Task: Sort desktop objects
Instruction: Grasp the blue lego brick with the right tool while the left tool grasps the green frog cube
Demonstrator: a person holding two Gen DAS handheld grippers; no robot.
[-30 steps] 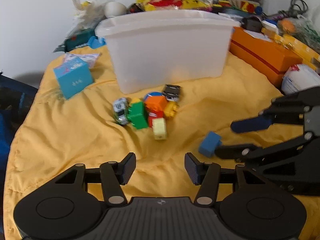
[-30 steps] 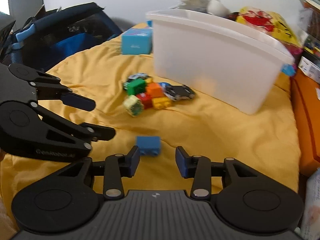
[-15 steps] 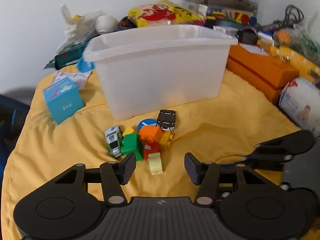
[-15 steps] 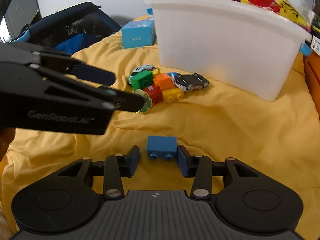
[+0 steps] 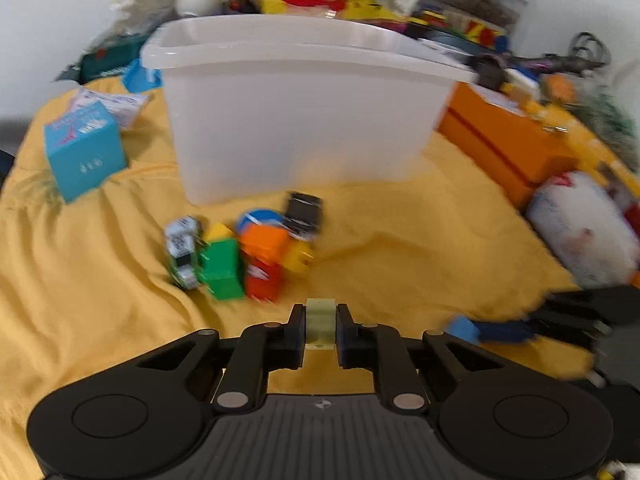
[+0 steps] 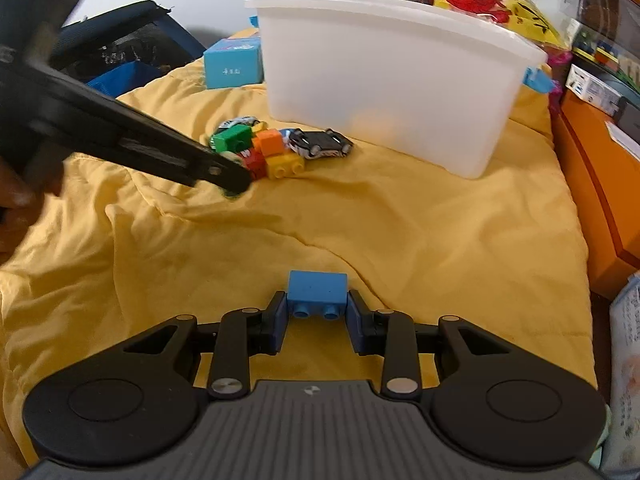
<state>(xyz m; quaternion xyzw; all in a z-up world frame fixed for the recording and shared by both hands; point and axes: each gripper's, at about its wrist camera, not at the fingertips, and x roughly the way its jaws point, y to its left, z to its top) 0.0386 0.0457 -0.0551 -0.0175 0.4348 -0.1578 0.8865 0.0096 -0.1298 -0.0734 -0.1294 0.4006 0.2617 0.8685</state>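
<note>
My left gripper is shut on a pale yellow-green block, just in front of a pile of toys: a green brick, orange brick, red brick, yellow brick and two toy cars. My right gripper is shut on a blue brick over the yellow cloth. A white plastic bin stands behind the pile; it also shows in the right wrist view.
A light blue box sits left of the bin. An orange box and a white packet lie at the right. Clutter fills the back edge. A dark bag is off the cloth's left side.
Both grippers closed: the left one on the pale yellow-green block, the right one on the blue brick. The left gripper moved forward to the pile.
</note>
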